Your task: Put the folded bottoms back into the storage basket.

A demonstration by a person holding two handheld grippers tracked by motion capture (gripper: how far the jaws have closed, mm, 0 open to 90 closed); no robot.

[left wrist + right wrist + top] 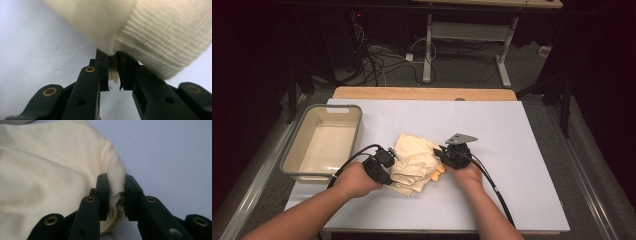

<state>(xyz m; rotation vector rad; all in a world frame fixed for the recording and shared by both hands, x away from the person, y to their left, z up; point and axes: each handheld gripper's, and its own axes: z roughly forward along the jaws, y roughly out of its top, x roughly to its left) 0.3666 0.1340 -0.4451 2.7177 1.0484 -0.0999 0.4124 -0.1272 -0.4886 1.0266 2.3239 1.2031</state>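
Observation:
A cream knitted garment point(414, 162) lies bunched on the white table sheet point(492, 135), between my two grippers. My left gripper point(388, 167) is at its left side, shut on the edge by the ribbed cuff point(160, 42); a thin bit of cloth sits between the jaws of my left gripper point(114, 67). My right gripper point(443, 156) is at the garment's right side, and in the right gripper view that gripper point(117, 195) is shut on a fold of the cream garment point(50, 177).
A grey tub point(323, 141), nothing in it, stands at the left edge of the table. A small orange patch point(436, 173) peeks out under the garment by my right hand. Cables and desk legs point(428, 50) lie on the floor beyond the table.

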